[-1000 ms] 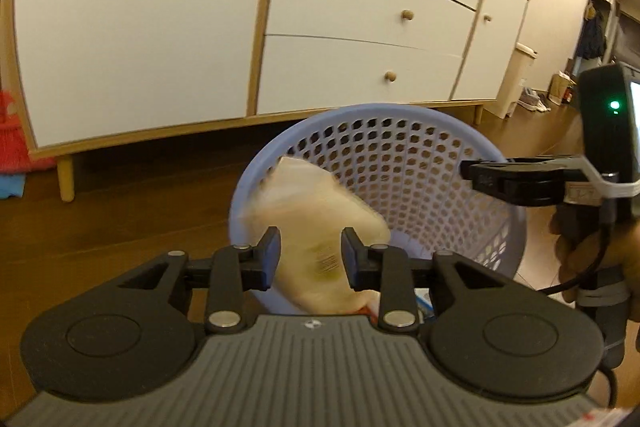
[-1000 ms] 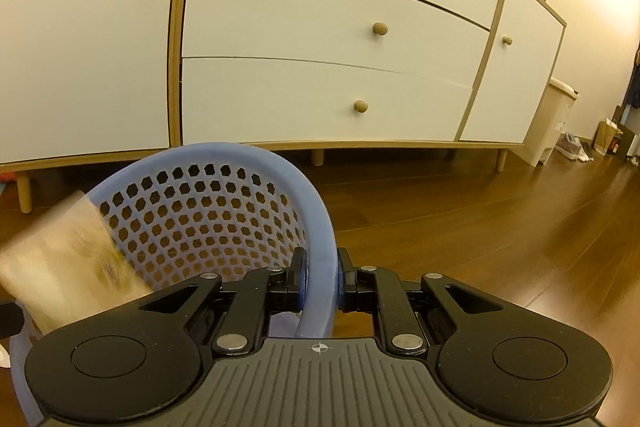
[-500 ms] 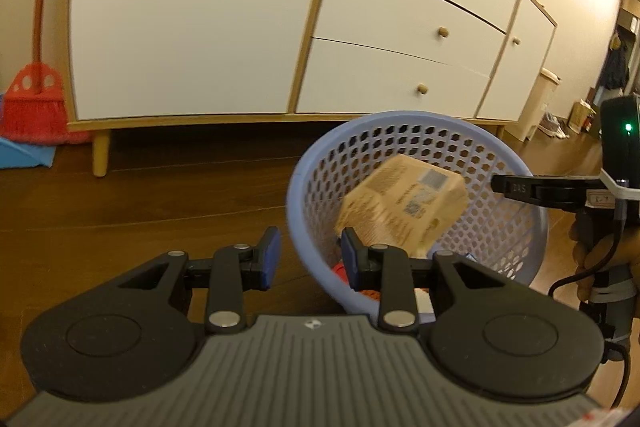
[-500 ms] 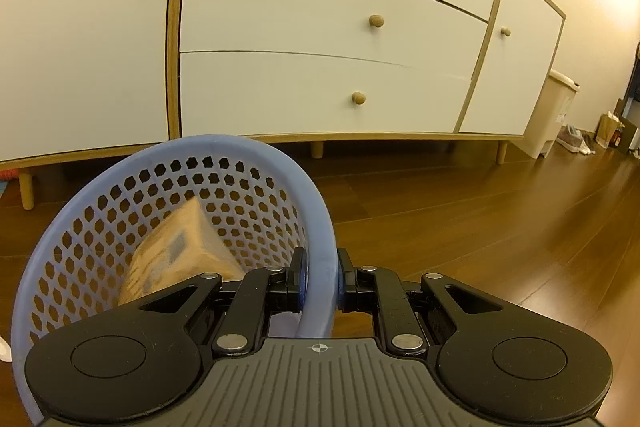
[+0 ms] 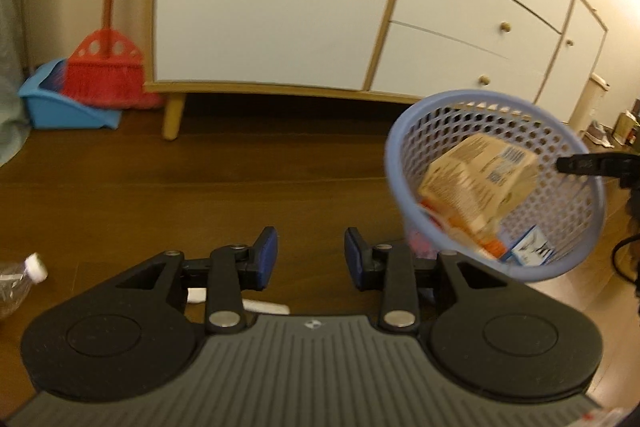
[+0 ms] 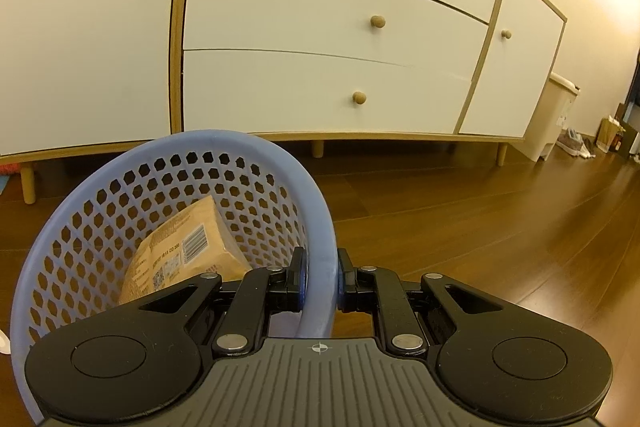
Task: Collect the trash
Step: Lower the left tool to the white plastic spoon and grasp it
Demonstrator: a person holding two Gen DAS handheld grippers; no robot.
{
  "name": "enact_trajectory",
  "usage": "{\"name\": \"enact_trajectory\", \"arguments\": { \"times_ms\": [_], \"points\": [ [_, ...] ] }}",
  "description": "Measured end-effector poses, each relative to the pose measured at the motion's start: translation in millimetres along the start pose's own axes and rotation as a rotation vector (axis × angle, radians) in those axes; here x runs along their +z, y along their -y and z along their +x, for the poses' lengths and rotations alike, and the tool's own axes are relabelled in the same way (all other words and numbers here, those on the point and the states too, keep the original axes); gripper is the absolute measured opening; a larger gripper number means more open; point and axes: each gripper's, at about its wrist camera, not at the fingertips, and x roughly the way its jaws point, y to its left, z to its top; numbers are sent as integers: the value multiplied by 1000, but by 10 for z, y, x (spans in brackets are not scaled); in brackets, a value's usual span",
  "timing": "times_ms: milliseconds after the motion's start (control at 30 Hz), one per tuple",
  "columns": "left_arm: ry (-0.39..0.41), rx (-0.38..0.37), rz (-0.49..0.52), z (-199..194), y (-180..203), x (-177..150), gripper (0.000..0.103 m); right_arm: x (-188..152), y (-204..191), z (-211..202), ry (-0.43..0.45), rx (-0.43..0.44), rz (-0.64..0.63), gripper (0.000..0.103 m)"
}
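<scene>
Closest to us, at the bottom of the left wrist view, our left gripper has its blue-padded jaws apart with nothing between them, above the dark wooden floor. A small white strip lies on the floor just under it, and at the lower left edge we see the white-capped neck of a clear plastic bottle. Low in the right wrist view, our right gripper has its jaws clamped on the rim of the pale blue perforated plastic basket, which is tilted. Inside that basket lies a tan cardboard carton with a printed barcode. From the left camera the same basket sits at mid right, with the carton resting on orange and white scraps too blurred for us to tell apart. Farther back, at the left, a red broom stands in a blue dustpan. Behind everything runs the long white sideboard with wooden trim and round knobs, and at far right a cream lidded bin stands against the wall.
</scene>
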Motion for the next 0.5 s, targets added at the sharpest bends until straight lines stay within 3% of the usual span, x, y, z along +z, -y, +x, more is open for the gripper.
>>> {"name": "enact_trajectory", "arguments": {
  "times_ms": [233,500],
  "points": [
    [-49,59,-36,121,-162,-234,40,4,5,-5,0,2,4,11],
    [-114,115,-87,417,-338,-446,40,-4,-9,-4,-4,-4,7,11]
  ]
}}
